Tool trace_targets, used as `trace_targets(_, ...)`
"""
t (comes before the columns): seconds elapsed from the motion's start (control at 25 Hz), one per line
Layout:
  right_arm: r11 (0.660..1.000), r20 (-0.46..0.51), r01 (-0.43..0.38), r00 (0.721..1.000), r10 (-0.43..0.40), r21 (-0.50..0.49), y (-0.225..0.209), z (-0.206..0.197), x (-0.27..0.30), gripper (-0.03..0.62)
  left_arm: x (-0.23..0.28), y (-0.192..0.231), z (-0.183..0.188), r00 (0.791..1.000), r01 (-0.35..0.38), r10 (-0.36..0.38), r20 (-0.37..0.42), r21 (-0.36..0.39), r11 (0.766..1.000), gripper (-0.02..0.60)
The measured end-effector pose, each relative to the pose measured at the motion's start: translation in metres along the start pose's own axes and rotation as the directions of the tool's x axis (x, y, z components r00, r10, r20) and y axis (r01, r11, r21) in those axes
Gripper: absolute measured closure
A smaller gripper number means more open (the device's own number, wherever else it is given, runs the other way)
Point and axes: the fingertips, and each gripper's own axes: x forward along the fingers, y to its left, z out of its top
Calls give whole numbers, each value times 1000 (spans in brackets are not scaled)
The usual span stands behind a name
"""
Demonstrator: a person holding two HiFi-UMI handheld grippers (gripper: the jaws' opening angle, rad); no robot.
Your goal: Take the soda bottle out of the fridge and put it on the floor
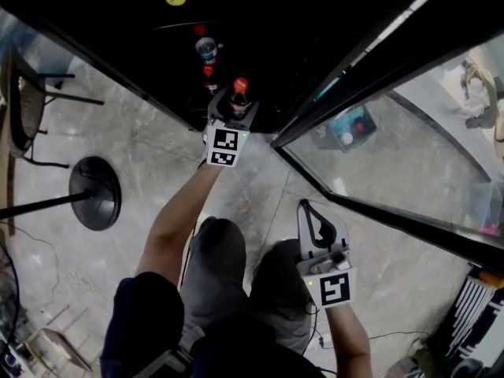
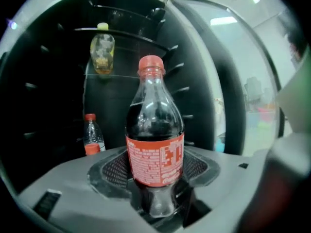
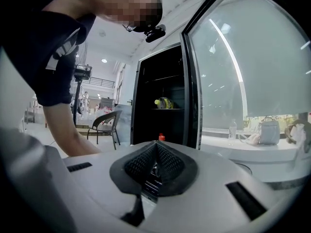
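Right gripper (image 3: pixel 155 154) close by knee, jaws pressed together, empty. Left gripper (image 1: pixel 231 116) reaches far out to fridge (image 1: pixel 299 46) threshold, pinching soda bottle (image 1: pixel 239 94) low on body. Bottle upright, cap up. Bare floor (image 1: pixel 157 164) lies below, just toward person.

Under you runs a grey marbled floor (image 1: pixel 150 144) — a dark chair (image 1: pixel 24 105) at your left, a round black stand base (image 1: pixel 94 193) near it, small ceiling lights (image 3: pixel 104 60) lit beyond

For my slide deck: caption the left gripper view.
Left gripper holding the soda bottle, fridge interior behind.
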Motion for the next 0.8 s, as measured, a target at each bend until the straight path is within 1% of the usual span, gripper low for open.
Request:
trace_targets(0.12,1000,-8,-15,1000,15,13,1,-16,12,576,-24,-4,-6,1000,22,-22,11,1,1000,261)
trace_targets(0.24,998,-15,-33,999,34,46,5,-31,23,576,-41,-11,-15,998,62,-62,11,3,998,261)
trace_targets(0.36,997,-13,-66,998,66,38,10,-44,34,576,-55,-16,-28,996,92,-93,6,21,996,261)
trace_targets(0.6,991,-43,-107,993,111,79,11,-82,60,576,-76,-15,-65,996,90,-89,-5,20,996,261)
trace_targets(0.8,990,-35,-124,991,127,71,14,-100,76,576,-85,-10,-101,996,86,-86,-26,10,996,261)
